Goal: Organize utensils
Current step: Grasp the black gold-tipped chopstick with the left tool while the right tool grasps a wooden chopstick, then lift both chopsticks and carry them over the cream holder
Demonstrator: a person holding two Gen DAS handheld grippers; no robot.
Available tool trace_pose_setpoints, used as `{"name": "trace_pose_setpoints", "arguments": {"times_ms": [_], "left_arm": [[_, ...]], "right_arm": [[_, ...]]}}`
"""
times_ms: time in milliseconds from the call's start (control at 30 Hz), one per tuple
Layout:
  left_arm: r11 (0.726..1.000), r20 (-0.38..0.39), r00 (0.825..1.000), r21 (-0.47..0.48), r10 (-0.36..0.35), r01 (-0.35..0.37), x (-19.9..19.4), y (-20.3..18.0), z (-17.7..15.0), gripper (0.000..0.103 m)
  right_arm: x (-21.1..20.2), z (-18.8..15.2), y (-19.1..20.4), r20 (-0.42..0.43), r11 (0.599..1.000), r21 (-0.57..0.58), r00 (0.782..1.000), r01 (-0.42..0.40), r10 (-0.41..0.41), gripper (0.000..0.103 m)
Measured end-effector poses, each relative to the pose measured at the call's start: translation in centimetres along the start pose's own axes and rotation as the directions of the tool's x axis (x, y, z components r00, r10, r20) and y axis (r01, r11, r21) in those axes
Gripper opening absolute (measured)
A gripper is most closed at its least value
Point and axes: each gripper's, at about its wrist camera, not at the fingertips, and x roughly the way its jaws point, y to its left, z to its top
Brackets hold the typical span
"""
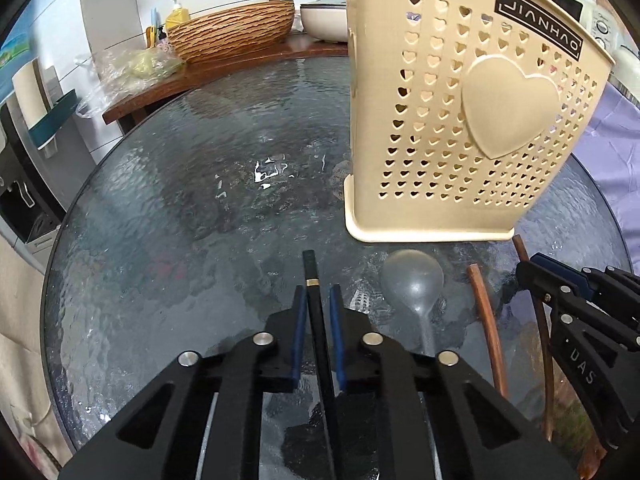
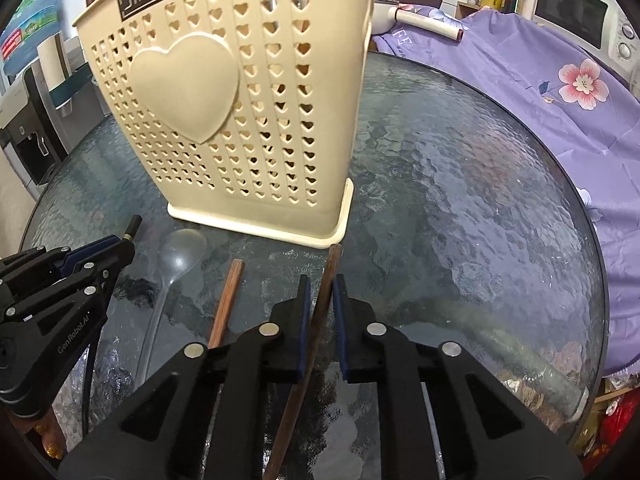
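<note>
Left wrist view: your two hand-held grippers each clamp a stick in front of the cream utensil holder.

From left to right on the round glass desk [image 1: 160,208] you have a black chopstick [image 1: 311,276] with a gold band, a clear plastic spoon [image 1: 412,280] lying bowl-forward, a reddish wooden chopstick [image 2: 228,300] and a darker brown chopstick [image 2: 326,280]. Behind them stands the cream utensil holder [image 1: 460,120], upright, pierced with small hearts and bearing one large raised heart; its base sits just beyond the spoon's bowl and the brown chopstick's tip. A purple flowered cloth [image 2: 520,80] drapes past the desk's right edge. Your left hand-held gripper [image 1: 318,304] is closed on the black chopstick; your right hand-held gripper [image 2: 320,296] is closed around the dark brown chopstick, both pointing toward the holder.
</note>
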Motion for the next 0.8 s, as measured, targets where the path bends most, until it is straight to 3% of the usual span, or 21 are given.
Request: {"name": "trace_pose_setpoints", "arguments": {"times_ms": [400,800], "left_arm": [[1.0,0.014,1.0,0.001,-0.003,0.003,-0.2,-0.6,-0.2,0.007],[0.996,0.026,0.997,-0.057,-0.071,0.072,-0.7,0.9,-0.2,0.007]], "right_arm": [[0.6,0.1,-1.9,0.025,0.998,0.055,0.999,-0.041,0.039,0.009],[-0.2,0.0,-4.1,0.077,0.987,0.113,0.992,-0.111,0.103,0.007]]}}
